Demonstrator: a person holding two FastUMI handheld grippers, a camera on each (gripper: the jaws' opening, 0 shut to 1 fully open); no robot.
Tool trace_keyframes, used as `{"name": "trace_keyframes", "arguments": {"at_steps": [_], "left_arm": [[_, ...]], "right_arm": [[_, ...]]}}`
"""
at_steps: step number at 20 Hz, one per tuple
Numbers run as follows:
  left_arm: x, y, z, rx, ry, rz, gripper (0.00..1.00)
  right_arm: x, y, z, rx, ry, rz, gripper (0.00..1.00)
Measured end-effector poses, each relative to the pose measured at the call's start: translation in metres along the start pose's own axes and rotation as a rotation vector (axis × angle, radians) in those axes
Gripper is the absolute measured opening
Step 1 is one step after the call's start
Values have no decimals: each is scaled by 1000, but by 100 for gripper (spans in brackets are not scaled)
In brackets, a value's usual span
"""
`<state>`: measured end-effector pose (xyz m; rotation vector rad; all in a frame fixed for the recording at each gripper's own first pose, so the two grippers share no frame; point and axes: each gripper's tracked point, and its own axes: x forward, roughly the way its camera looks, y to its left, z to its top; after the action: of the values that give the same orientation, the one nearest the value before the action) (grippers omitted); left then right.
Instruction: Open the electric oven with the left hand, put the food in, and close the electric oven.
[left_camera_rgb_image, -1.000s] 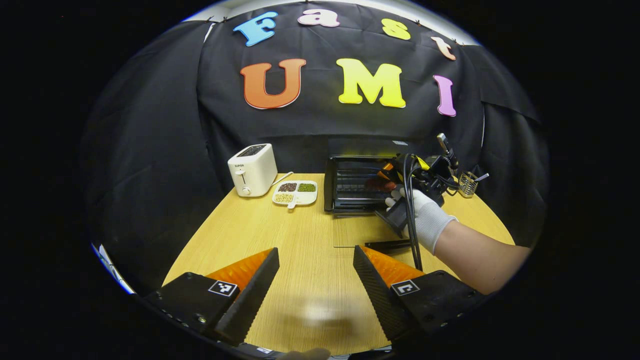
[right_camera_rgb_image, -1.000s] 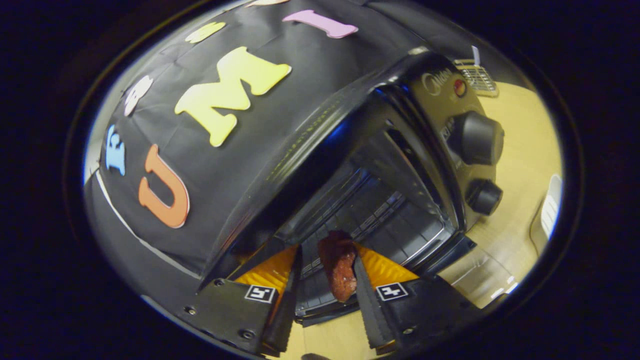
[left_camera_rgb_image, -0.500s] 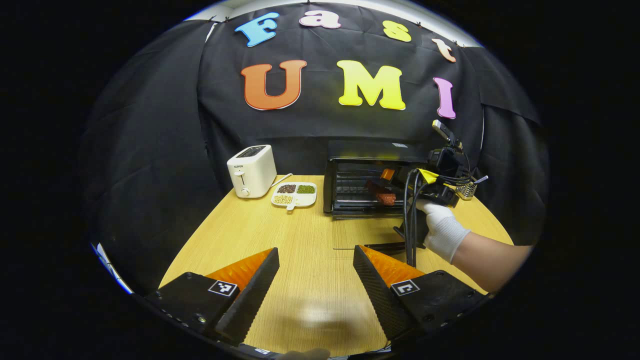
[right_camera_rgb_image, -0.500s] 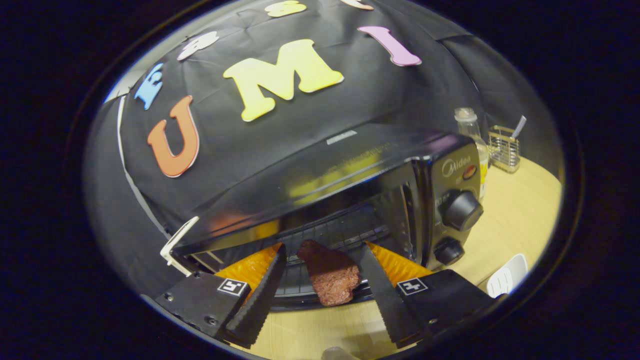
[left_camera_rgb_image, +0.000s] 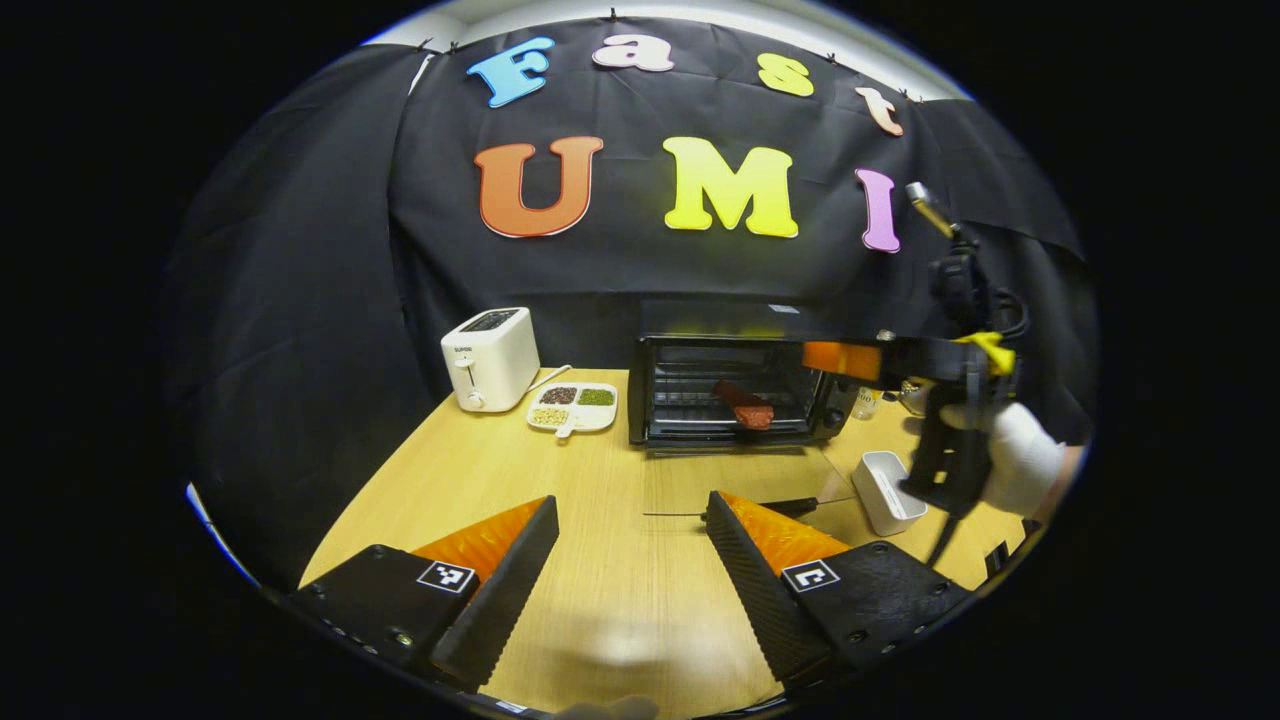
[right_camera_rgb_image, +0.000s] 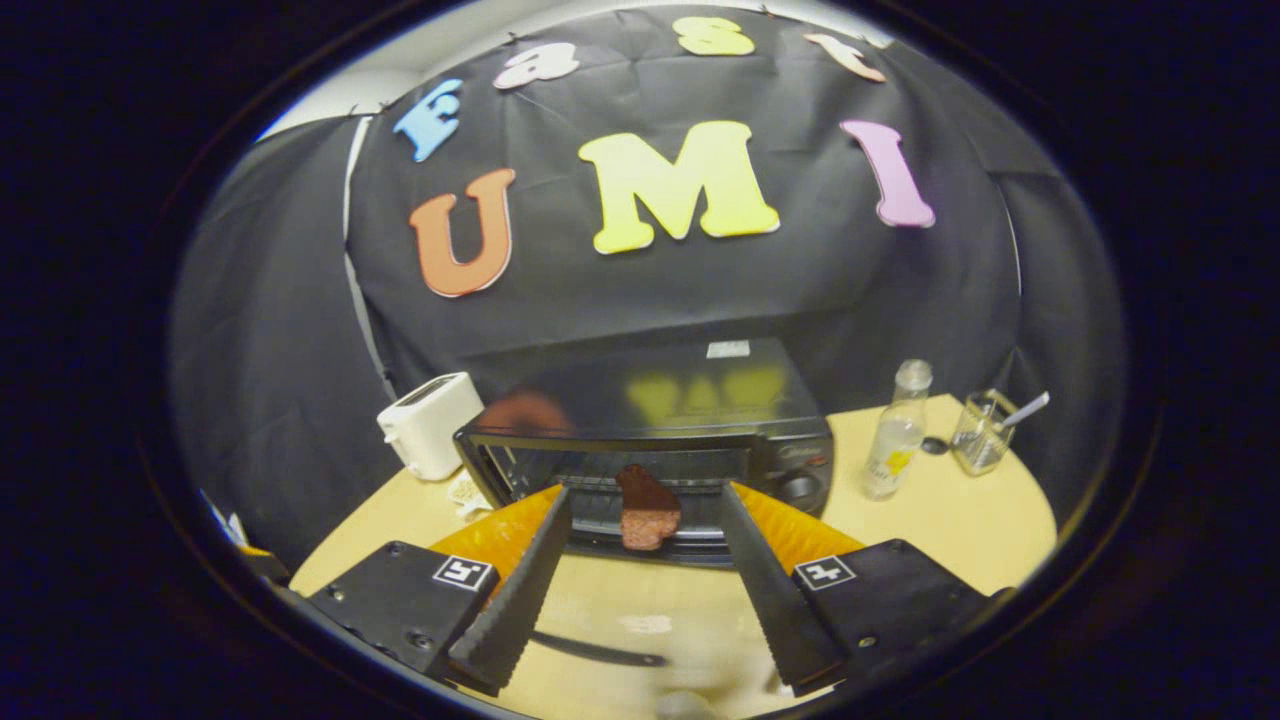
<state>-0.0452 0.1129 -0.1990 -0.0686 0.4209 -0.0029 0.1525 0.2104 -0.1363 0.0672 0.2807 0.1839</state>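
Left gripper view: left gripper (left_camera_rgb_image: 632, 560) seen at bottom centre, jaws spread wide, nothing held betw. them; bare light wooden table (left_camera_rgb_image: 560, 500) beneath. Black electric oven (left_camera_rgb_image: 735, 385) sits at frame centre, at far edge of table, its clear glass door (left_camera_rgb_image: 735, 480) dropped flat twd. camera. Reddish-brown slab of food (left_camera_rgb_image: 745, 408) lies on the wire rack inside the oven, near front. White two-slot toaster (left_camera_rgb_image: 488, 358) noted at centre-left; white divided dish of beans (left_camera_rgb_image: 572, 405) betw. toaster and oven. Right gripper (left_camera_rgb_image: 835, 360) seen at centre-right, held by a white-gloved hand (left_camera_rgb_image: 1010, 455), raised level w. oven's right end; whether its jaws are apart cannot be told from here. Small white rectangular tub (left_camera_rgb_image: 890, 490) lies on table below it.

Right gripper view: right gripper (right_camera_rgb_image: 645, 575) at bottom centre, jaws parted, empty. Oven (right_camera_rgb_image: 650, 440) at frame centre, open; food (right_camera_rgb_image: 645, 510) seen betw. the two fingers but farther off, on the rack, not touched. Toaster (right_camera_rgb_image: 430, 425) at centre-left. Clear glass bottle (right_camera_rgb_image: 895, 430) upright to right of oven; clear glass cup w. a spoon (right_camera_rgb_image: 980, 430) further right.
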Motion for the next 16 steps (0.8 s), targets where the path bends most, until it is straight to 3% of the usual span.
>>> {"name": "trace_keyframes", "arguments": {"at_steps": [3,9,16], "left_arm": [[12,-24,-8,3,1,-22,96],[34,-81,-48,31,74,-28,95],[51,-137,-84,26,126,31,96]], "right_arm": [[-62,-42,21,-52,-48,-15,95],[-167,-160,23,-123,-72,-122,100],[-231,-239,9,-60,-29,-93,100]]}}
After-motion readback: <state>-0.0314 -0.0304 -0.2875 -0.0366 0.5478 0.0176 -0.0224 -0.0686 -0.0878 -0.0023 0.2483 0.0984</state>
